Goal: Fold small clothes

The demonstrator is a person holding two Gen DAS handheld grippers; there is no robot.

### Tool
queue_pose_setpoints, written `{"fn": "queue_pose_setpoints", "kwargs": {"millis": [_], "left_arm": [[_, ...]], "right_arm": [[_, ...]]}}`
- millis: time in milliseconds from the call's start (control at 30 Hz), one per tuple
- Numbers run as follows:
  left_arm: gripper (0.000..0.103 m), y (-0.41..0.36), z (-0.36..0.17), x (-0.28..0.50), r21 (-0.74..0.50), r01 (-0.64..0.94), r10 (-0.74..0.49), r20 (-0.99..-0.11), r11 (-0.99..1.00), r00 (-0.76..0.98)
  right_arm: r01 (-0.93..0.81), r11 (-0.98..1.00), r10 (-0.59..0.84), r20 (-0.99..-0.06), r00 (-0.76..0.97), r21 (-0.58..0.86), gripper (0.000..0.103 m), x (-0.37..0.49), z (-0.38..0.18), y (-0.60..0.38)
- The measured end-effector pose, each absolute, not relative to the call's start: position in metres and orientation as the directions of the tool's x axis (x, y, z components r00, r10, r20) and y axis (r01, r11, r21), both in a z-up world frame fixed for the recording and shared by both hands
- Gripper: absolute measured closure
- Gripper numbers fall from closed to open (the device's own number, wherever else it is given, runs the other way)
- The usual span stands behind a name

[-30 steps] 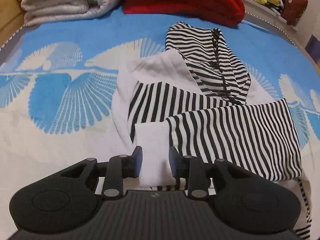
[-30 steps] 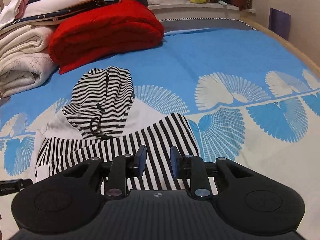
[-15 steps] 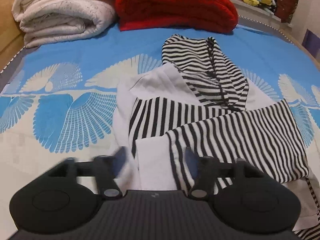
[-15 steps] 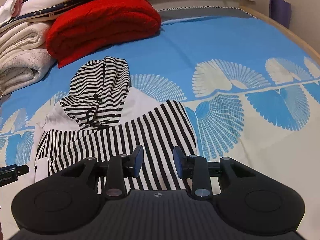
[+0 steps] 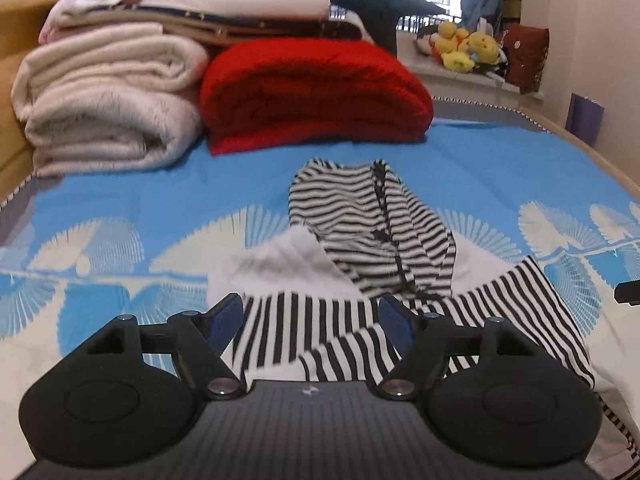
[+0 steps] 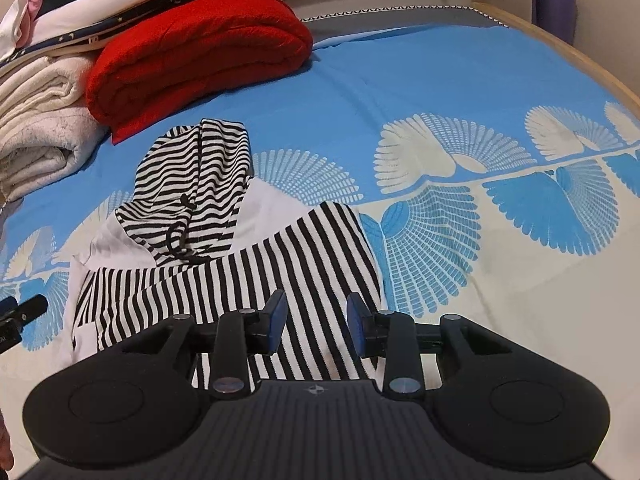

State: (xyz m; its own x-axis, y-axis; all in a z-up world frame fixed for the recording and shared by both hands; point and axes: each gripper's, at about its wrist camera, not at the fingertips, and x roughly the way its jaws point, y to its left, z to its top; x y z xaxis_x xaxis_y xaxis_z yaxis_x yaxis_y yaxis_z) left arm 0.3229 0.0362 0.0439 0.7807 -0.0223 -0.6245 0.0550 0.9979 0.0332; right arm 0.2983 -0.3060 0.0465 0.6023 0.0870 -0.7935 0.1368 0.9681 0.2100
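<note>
A small black-and-white striped hoodie (image 5: 360, 220) with white panels lies on the blue patterned bedspread (image 5: 140, 200), hood toward the far end. One striped sleeve (image 6: 312, 248) is folded across its body. My left gripper (image 5: 310, 312) hovers over the near left part of the garment, open wide, with nothing between its pads. Over the folded sleeve my right gripper (image 6: 316, 312) stands open with a narrower gap; the cloth lies below it, not pinched. A black part of the left gripper (image 6: 20, 314) shows at the left edge of the right wrist view.
A folded red blanket (image 5: 316, 92) and rolled cream blankets (image 5: 104, 108) with more folded linen on top line the far end of the bed. Plush toys (image 5: 464, 50) sit on a ledge behind. The bed's wooden edge (image 6: 592, 68) runs along the right.
My left gripper let go of the white cuff, opened wide, rose and tipped up, so more of the far end shows. The right gripper's jaws widened a little; it stayed over the sleeve.
</note>
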Motion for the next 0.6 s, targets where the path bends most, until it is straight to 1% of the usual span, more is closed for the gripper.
{"fn": "queue_pose_setpoints", "kwargs": {"millis": [133, 200, 233, 267, 300, 367, 400, 433, 467, 600], "left_arm": [[0.024, 0.038, 0.051, 0.343, 0.024, 0.066, -0.037, -0.618, 0.998, 0.785], [0.024, 0.040, 0.050, 0.363, 0.011, 0.057, -0.038, -0.632, 0.998, 0.774], [0.028, 0.041, 0.048, 0.374, -0.003, 0.054, -0.043, -0.641, 0.999, 0.767], [0.036, 0.042, 0.046, 0.389, -0.018, 0.050, -0.050, -0.648, 0.999, 0.760], [0.041, 0.042, 0.043, 0.402, -0.017, 0.045, -0.045, -0.651, 0.999, 0.757], [0.059, 0.040, 0.037, 0.435, 0.016, 0.029, -0.012, -0.659, 0.999, 0.752], [0.064, 0.039, 0.034, 0.451, 0.032, 0.019, 0.007, -0.662, 0.999, 0.750], [0.073, 0.040, 0.030, 0.467, 0.038, 0.006, 0.020, -0.667, 0.999, 0.745], [0.076, 0.040, 0.027, 0.484, 0.036, -0.006, 0.028, -0.672, 0.999, 0.740], [0.076, 0.041, 0.014, 0.555, 0.010, -0.017, 0.019, -0.678, 1.000, 0.735]], "right_arm": [[0.147, 0.966, 0.079, -0.788, 0.611, 0.211, 0.069, 0.300, 0.051, -0.315], [0.146, 0.969, 0.070, -0.788, 0.611, 0.199, 0.068, 0.302, 0.052, -0.320], [0.139, 0.971, 0.071, -0.791, 0.608, 0.194, 0.067, 0.303, 0.052, -0.322], [0.132, 0.972, 0.075, -0.794, 0.604, 0.192, 0.065, 0.303, 0.051, -0.324], [0.129, 0.973, 0.075, -0.797, 0.599, 0.189, 0.065, 0.304, 0.049, -0.327], [0.129, 0.975, 0.073, -0.805, 0.588, 0.183, 0.065, 0.305, 0.046, -0.330], [0.127, 0.975, 0.075, -0.809, 0.583, 0.182, 0.065, 0.306, 0.045, -0.332], [0.127, 0.975, 0.078, -0.811, 0.580, 0.184, 0.065, 0.306, 0.044, -0.334], [0.129, 0.974, 0.080, -0.812, 0.578, 0.188, 0.065, 0.307, 0.043, -0.336], [0.148, 0.969, 0.079, -0.815, 0.575, 0.198, 0.065, 0.310, 0.040, -0.343]]}}
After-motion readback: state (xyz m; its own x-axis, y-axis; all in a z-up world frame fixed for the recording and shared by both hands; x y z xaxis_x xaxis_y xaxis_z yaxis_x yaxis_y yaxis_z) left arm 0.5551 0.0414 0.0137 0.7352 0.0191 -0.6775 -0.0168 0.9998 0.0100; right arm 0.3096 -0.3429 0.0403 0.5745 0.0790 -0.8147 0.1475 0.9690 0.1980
